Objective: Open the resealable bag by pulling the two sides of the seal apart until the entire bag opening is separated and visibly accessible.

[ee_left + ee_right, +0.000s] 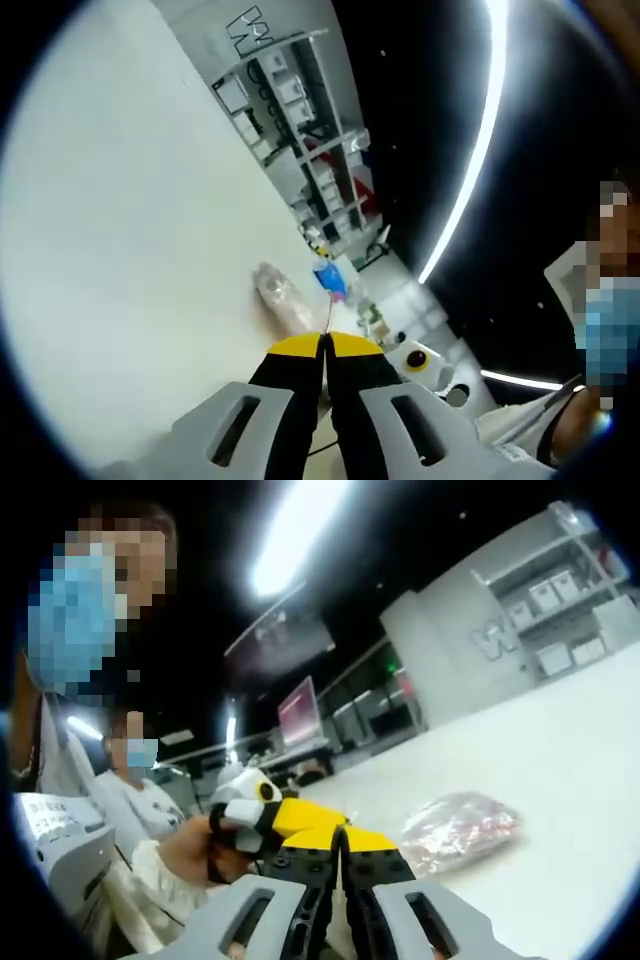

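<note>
The clear resealable bag (460,832) lies on the white surface (560,770), beyond the right tongs (341,842), whose yellow-tipped jaws are pressed together, gripping nothing. The left tongs (325,345) are likewise closed and empty (the bag (278,290) sits just past their tips). The left tongs (290,815) also appear in the right gripper view, held by a hand (185,855).

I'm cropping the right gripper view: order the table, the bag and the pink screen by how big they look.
1. table
2. bag
3. pink screen; it stands farther back, so its true size is unsure.
</note>
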A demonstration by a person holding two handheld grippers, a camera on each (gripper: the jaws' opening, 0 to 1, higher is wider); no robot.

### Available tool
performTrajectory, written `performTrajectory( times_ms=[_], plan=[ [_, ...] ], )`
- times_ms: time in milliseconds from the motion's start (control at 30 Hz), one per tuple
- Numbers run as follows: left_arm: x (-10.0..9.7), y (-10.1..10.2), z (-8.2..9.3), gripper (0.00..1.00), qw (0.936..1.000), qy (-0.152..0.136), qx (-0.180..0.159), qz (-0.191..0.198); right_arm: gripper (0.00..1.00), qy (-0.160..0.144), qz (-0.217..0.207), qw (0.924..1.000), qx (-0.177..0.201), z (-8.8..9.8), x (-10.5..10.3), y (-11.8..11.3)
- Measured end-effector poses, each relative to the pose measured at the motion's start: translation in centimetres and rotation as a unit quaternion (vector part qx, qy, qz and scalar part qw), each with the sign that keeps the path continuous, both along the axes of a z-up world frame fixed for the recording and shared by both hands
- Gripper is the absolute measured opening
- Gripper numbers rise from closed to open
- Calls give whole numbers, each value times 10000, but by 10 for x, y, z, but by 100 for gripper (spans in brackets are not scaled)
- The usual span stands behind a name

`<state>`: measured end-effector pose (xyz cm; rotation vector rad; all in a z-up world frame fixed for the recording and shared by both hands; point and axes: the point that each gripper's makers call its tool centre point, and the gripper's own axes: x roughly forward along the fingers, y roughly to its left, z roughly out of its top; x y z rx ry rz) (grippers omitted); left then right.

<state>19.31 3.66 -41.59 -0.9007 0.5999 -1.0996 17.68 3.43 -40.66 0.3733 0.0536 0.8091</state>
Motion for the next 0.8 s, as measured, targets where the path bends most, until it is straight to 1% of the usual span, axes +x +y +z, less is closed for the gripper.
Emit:
performTrajectory(
  times_ms=[133, 300, 400, 500, 800],
  plan=[
    [0, 0, 1, 1, 10000, 7, -41, -7, 0, -80, -77, 9999, 29, 3, 0, -4],
    [1, 0, 0, 1, 10000, -28, -23, 0, 0, -105, -112, 9999, 14, 5, 1, -4],
    [0, 0, 1, 1, 10000, -34, -33, -1, 4, -112, -133, 9998, -119, 2, 1, -1],
    [-1, 0, 1, 1, 10000, -36, -49, -10, 3, -95, -138, 9996, -221, -1, 1, 1],
    [-4, 1, 1, 1, 9999, -132, -42, -40, 0, 1, -153, 9998, -159, -2, 3, -1]
  ],
)
